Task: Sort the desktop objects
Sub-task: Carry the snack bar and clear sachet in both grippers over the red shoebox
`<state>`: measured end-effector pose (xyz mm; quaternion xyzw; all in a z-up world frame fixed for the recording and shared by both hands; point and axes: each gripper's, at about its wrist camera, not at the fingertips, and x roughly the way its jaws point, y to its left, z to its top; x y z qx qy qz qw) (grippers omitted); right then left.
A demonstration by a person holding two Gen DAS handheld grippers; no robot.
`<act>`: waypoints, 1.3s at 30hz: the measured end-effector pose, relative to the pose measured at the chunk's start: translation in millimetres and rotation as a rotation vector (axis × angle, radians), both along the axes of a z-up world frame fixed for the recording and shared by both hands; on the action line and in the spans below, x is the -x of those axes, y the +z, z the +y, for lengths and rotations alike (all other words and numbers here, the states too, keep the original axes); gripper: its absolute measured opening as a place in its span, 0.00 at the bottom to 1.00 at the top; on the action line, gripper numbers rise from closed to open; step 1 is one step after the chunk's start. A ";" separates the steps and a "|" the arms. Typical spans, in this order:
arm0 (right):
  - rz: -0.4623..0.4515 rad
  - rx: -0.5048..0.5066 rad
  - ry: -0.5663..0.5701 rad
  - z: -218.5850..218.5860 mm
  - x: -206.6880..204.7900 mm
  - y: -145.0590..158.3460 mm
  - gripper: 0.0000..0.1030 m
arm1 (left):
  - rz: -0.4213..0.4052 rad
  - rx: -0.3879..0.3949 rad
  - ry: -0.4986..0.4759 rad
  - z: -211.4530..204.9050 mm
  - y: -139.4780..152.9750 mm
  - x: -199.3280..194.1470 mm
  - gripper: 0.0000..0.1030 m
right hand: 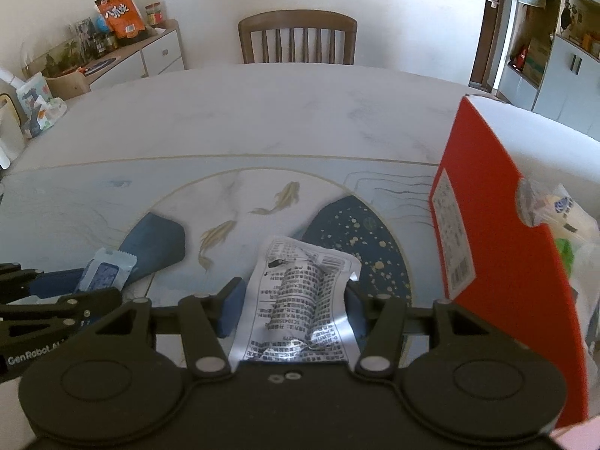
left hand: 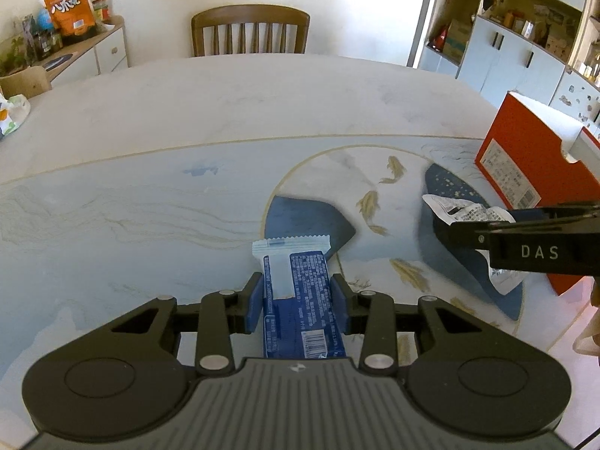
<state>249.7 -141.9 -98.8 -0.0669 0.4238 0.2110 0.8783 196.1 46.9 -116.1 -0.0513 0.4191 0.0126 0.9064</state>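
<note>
We have two snack packets in hand, one in each claw. The blue wafer packet lies lengthwise between the blue pads of the left claw, which is clenched on its long sides; we judge that grip was chosen because the narrow width fits the span and keeps the packet from swinging. Whether it is lifted off the desk or only resting on it we cannot tell from this angle.

The silver printed pouch sits the same way in the right claw, pinched across its width and puckered down the middle, so the pads are pressing on it. It is held just beside the red box, which stands open at the right edge of the desk.

Other wrapped items already show over the box wall, so we take the box as the place for the snacks, and the pouch looks the nearer of the two to going in. The wooden chair at the far side stands well apart from all this.
</note>
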 end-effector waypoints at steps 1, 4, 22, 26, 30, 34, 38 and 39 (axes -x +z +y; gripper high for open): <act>-0.002 -0.003 -0.003 -1.4 1.2 1.8 0.53 | -0.002 0.001 -0.001 -0.9 1.3 0.4 0.36; -0.009 -0.016 -0.009 -5.2 3.9 8.1 0.53 | -0.010 0.003 -0.013 -4.1 7.0 1.8 0.36; -0.076 -0.096 -0.021 -46.1 25.9 66.1 0.53 | -0.093 0.011 -0.138 -38.3 64.4 8.3 0.36; -0.093 -0.101 -0.032 -58.6 28.6 75.8 0.53 | -0.111 0.011 -0.174 -49.8 76.8 5.6 0.36; -0.106 -0.108 -0.058 -75.8 31.2 83.2 0.53 | -0.132 0.011 -0.214 -64.2 88.7 1.6 0.36; -0.115 -0.117 -0.091 -97.0 32.2 87.1 0.53 | -0.146 0.013 -0.249 -80.8 97.4 -4.0 0.36; -0.118 -0.129 -0.118 -115.6 32.5 89.8 0.53 | -0.152 0.013 -0.284 -100.8 101.9 -11.0 0.36; -0.121 -0.131 -0.123 -120.4 32.3 90.7 0.53 | -0.153 0.014 -0.292 -105.8 102.9 -13.2 0.36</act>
